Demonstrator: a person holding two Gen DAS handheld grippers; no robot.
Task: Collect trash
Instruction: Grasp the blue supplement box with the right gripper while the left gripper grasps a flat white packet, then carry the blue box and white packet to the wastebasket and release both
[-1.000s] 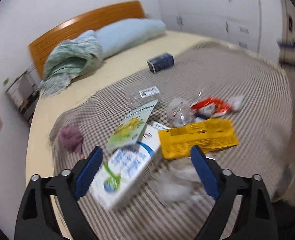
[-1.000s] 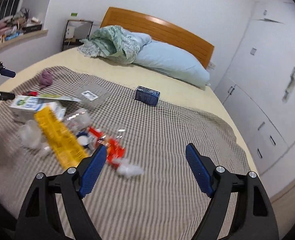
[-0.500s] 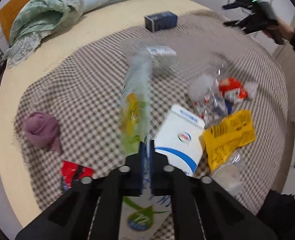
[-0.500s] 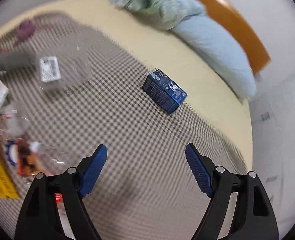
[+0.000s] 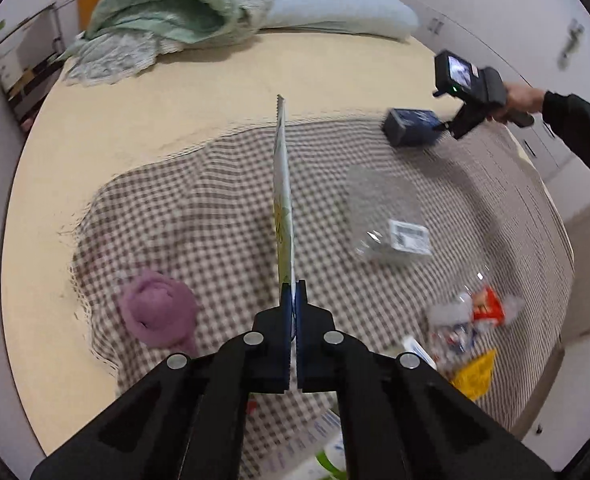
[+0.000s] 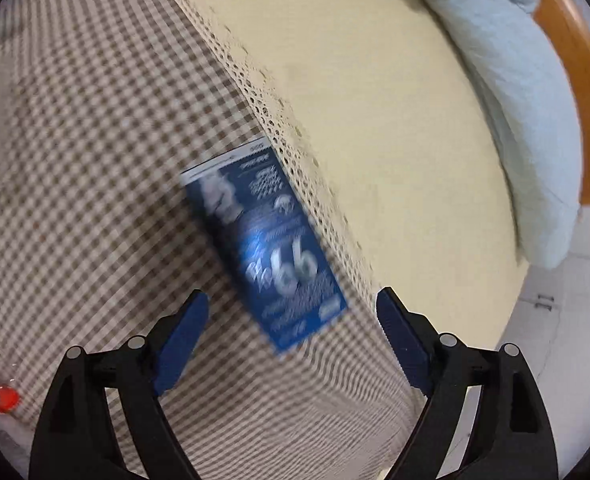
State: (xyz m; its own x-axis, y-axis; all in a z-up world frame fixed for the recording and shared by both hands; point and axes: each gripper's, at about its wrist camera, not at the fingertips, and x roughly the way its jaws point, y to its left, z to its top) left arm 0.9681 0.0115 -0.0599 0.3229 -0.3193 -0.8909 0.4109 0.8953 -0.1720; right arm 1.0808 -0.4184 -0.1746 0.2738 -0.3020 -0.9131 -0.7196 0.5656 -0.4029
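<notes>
My left gripper (image 5: 293,292) is shut on a thin green and yellow packet (image 5: 283,200), which stands edge-on above the checked cloth (image 5: 175,220). A dark blue box (image 6: 271,256) lies at the cloth's lace edge, also seen as the blue box (image 5: 409,132) at the far right. My right gripper (image 6: 293,300) hovers close over the box's near end, its jaws opening wide and pressing on nothing. More trash lies on the cloth: a clear plastic container (image 5: 387,216) with a white label, a red wrapper (image 5: 487,306), a yellow packet (image 5: 475,376).
A purple cloth ball (image 5: 157,314) sits near the cloth's left edge. A white carton (image 5: 331,440) shows under my left gripper. A green blanket (image 5: 167,12) and a pale blue pillow (image 6: 527,100) lie at the headboard. A dark sleeve (image 5: 575,128) reaches in from the right.
My left gripper closed on the green and yellow packet and lifted it off the carton. My right gripper swung across the bed and dropped toward the blue box, which now fills its view.
</notes>
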